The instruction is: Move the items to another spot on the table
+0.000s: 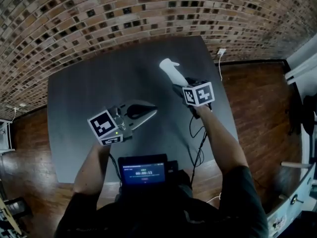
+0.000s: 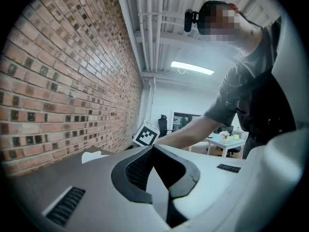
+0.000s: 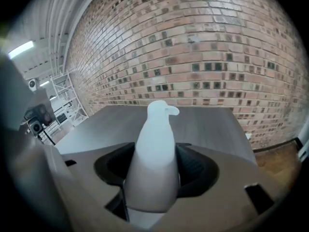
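Gripping white bottle (image 1: 171,69) in right hand-held gripper (image 1: 179,86): jaws fairly wide, pads pressed on both flanks of lower body. Carried over far-right part of bench (image 1: 89,93), long axis in line with jaws, nozzle end leading away toward brick wall (image 1: 148,9). Cannot tell whether touching bench. Keeping left hand-held gripper (image 1: 148,111) closed on nothing, near bench centre, well apart from bottle. Judged: right hand's job to set down; likely needs tilting onto base, at the gripper end, before release.
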### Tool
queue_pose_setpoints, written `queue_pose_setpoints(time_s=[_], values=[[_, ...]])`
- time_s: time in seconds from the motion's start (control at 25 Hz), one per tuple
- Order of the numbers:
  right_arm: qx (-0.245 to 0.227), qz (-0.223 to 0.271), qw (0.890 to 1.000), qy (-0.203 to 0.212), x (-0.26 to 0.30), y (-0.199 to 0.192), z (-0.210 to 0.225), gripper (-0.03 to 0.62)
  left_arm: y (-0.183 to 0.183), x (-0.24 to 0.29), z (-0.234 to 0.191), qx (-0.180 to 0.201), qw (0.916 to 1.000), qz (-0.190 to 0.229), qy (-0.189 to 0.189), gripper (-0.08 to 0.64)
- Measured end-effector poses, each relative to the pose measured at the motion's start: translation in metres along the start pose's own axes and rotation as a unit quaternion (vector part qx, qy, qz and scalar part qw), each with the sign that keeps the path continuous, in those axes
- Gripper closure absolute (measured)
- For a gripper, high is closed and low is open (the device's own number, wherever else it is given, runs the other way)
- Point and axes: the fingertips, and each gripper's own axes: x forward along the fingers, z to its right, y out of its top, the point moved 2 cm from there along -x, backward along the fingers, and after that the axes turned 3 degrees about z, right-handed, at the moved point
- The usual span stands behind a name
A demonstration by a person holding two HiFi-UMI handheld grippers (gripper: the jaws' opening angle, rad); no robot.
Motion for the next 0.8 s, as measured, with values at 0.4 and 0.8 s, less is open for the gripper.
queue_pose_setpoints(time_s=[0.4,0.8], values=[[-0.049,-0.060,0.992,0.096,0.084,-0.049,-0.005,0.318,-0.045,0.027,-0.041,-0.043,0.9962,0.020,0.073,0.568],[-0.048,-0.067,0.988,0.128,0.110,-0.072,-0.009,0.316,-0.078,0.036,-0.065,-0.064,0.9919,0.015,0.109,0.568]])
